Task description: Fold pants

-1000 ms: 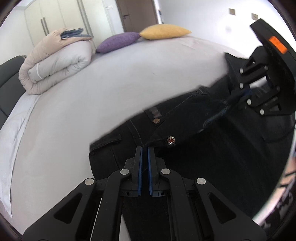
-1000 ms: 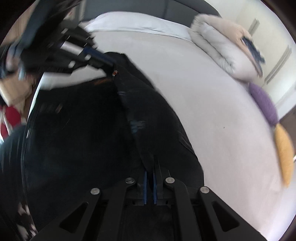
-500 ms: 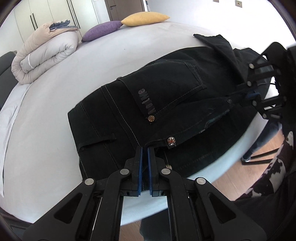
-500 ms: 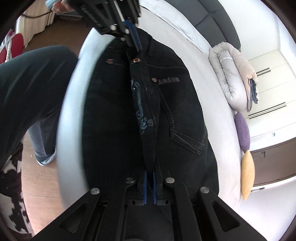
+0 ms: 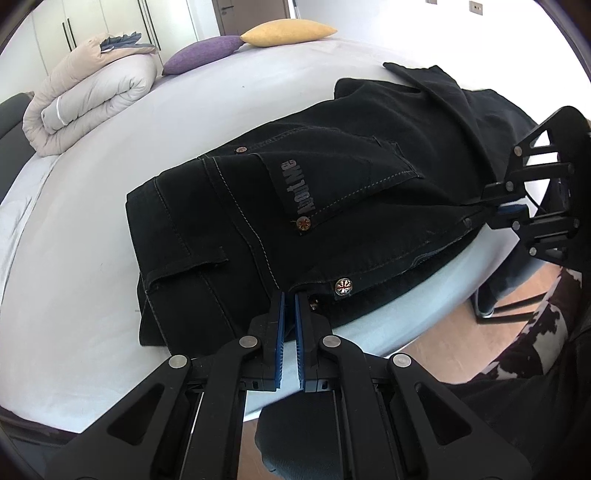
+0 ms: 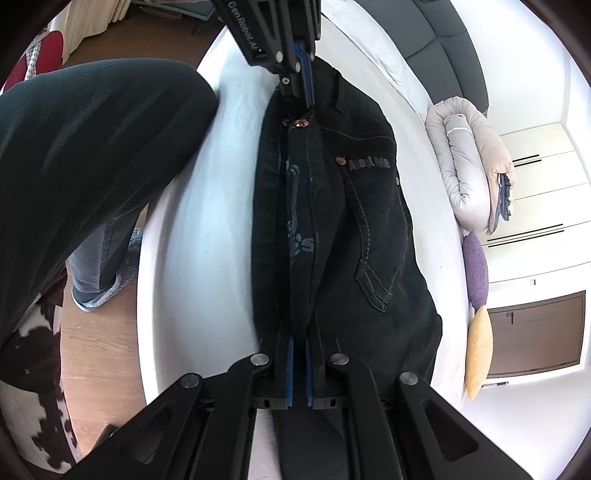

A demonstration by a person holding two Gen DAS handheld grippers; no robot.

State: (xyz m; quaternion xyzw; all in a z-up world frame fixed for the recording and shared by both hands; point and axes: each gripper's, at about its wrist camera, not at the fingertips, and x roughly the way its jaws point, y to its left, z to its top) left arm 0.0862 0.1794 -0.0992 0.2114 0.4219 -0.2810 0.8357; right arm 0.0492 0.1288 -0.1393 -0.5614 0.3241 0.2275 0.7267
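Black jeans [image 5: 332, 206] lie folded lengthwise on a white bed [image 5: 92, 295] near its front edge, back pocket up. They also show in the right wrist view [image 6: 354, 229]. My left gripper [image 5: 289, 299] is shut on the waistband edge next to a metal button [image 5: 343, 286]. My right gripper [image 6: 297, 341] is shut on the jeans edge farther down the leg. Each gripper shows in the other's view: the right one [image 5: 495, 210] and the left one [image 6: 303, 99]. The held edge is stretched straight between them.
A rolled duvet [image 5: 88, 96], a purple pillow [image 5: 203, 53] and a yellow pillow [image 5: 288, 33] lie at the far side of the bed. The bed's front edge drops to a wooden floor [image 5: 443, 339]. The person's leg [image 6: 92, 155] stands close by the edge.
Both grippers have carried the held edge of the jeans toward the bed's front edge and lowered it. The jeans now lie flatter, folded lengthwise. Both grips stayed shut.
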